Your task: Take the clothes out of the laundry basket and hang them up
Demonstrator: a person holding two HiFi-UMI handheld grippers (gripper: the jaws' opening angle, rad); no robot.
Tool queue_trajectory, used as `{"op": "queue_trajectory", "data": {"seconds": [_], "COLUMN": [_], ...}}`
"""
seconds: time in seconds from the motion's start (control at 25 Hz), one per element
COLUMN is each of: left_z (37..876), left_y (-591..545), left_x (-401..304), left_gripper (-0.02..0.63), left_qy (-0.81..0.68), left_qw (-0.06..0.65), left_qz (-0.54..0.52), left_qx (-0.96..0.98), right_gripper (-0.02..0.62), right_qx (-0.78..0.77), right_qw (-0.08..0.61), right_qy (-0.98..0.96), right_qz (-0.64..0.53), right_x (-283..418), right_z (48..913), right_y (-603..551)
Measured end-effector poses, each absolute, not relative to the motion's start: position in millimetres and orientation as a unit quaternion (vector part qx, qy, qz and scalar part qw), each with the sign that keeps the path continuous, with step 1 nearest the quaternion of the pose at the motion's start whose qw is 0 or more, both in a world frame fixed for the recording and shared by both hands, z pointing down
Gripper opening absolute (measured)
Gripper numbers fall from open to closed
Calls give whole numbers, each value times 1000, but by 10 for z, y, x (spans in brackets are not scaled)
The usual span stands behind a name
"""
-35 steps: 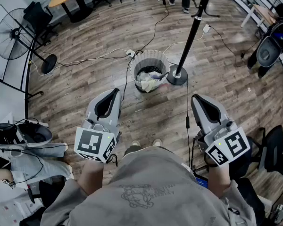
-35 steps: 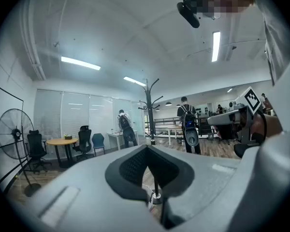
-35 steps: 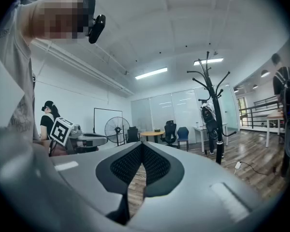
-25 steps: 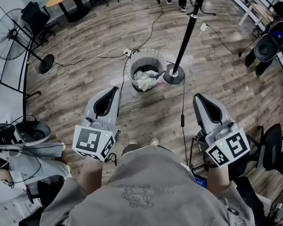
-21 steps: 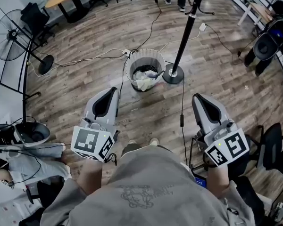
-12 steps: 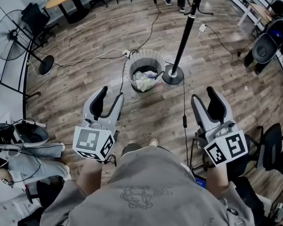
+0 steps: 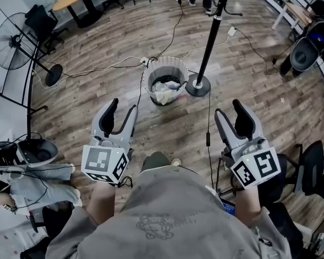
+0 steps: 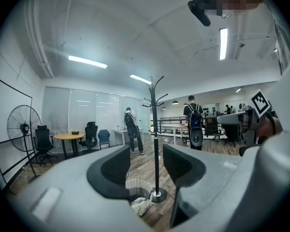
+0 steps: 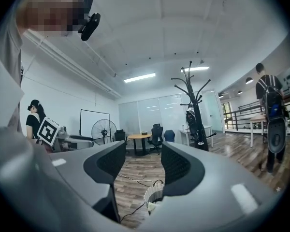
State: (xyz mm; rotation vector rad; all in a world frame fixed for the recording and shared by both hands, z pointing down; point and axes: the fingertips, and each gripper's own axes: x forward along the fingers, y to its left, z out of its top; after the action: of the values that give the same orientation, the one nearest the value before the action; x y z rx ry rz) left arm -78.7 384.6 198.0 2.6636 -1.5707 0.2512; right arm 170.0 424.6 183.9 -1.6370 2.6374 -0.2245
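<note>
On the floor ahead of me: a full laundry basket, and both grippers newly released.
The laundry basket stands on the wooden floor, just beside the base of the coat stand and well apart from me, with clothes heaped inside. The fingers of my left gripper and right gripper, pressed together a moment ago, have just spread and hold nothing. Nothing is out yet; I judge I'm readying for the first reach.

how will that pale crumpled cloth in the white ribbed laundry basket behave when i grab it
Probably floppy: the pale crumpled cloth lies bunched in folds inside the white ribbed laundry basket, so it should drape. It rests against a dark garment, which may drag along.
</note>
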Motion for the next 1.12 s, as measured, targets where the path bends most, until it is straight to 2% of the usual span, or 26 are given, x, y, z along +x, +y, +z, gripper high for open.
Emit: {"op": "queue_trajectory", "data": {"seconds": [0.44, 1.12], "left_z": [2112, 2468], "left_y": [3706, 2766], "left_x": [-798, -826], "left_gripper": [209, 209], "left_qy": [-511, -500], "left_qw": [26, 53], "left_qz": [87, 105], "left_qx": [855, 858], "right_gripper": [259, 259], "right_qx": [-509, -508], "right_qw": [26, -30], "right_qy": [857, 854], "right_qz": [-80, -111], "right_x": [1640, 1516], "right_z": [1921, 2358], "right_y": [4113, 3188]}}
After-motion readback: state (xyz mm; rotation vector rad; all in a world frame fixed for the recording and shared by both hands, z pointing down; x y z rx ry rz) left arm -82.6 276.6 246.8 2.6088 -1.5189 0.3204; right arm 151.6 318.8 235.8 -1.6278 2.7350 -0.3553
